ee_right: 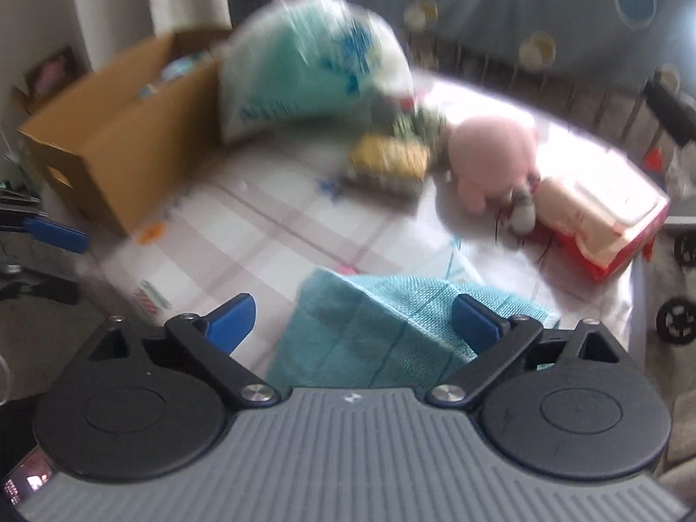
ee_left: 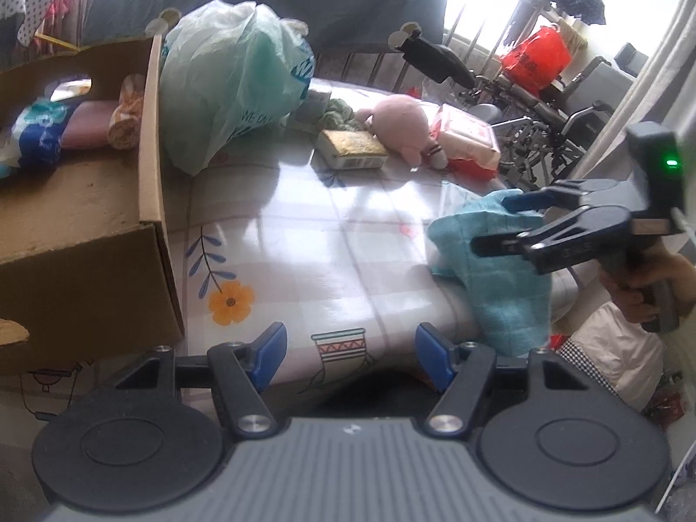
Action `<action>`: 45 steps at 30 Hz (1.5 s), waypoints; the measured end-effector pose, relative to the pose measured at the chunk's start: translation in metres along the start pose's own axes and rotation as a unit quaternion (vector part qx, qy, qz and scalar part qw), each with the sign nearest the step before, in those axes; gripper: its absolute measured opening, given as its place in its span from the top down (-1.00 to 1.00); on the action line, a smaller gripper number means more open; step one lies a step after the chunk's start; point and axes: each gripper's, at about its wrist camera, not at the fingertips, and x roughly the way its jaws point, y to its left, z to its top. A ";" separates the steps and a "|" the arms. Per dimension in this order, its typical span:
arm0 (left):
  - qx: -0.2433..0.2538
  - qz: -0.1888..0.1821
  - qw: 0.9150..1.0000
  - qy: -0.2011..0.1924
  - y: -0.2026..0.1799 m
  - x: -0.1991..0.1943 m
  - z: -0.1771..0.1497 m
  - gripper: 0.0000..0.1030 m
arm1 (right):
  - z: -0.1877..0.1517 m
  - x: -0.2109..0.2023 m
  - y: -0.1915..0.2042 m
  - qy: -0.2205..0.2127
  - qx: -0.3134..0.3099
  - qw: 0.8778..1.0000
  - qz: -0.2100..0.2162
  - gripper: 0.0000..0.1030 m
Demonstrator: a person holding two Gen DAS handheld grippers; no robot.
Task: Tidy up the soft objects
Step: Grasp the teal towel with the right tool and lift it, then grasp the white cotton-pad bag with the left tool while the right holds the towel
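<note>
Left wrist view, progress: a cardboard box (ee_left: 87,200) stood at the bed's left edge with several soft things already inside.
Left wrist view, left to do: a pink plush toy (ee_left: 402,124), a yellow sponge pack (ee_left: 354,150) and a tissue pack (ee_left: 467,141) lay near the far edge of the bed (ee_left: 304,235); a teal cloth (ee_left: 491,274) hung over the near right edge.
Left gripper (ee_left: 350,354): open, nothing between its fingers, held above the near edge.
Right gripper (ee_left: 496,224): held in a hand (ee_left: 639,291), jaws parted just over the cloth.
Right wrist view, right gripper (ee_right: 354,322): jaws wide apart, the cloth (ee_right: 369,339) lying loose between them, not gripped.
Right wrist view, judgement: mostly unfinished; the cloth looked like the next item.
Surface: checked sheet with flower prints.
Room: a full plastic bag (ee_left: 235,91) beside the box, a wheelchair (ee_left: 543,130) and a bright window beyond.
</note>
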 end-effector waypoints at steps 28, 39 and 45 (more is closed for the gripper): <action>0.085 -0.080 0.993 -0.017 -0.098 0.075 0.051 -0.91 | -0.127 -0.168 -0.102 -0.253 0.360 0.896 -0.057 0.54; 0.182 -0.008 0.982 0.052 -0.159 0.189 0.072 0.22 | -0.161 -0.149 -0.109 -0.249 0.398 0.882 -0.034 0.51; 0.147 -0.030 0.987 0.059 -0.145 0.161 0.077 0.37 | -0.150 -0.135 -0.101 -0.245 0.403 0.882 -0.007 0.51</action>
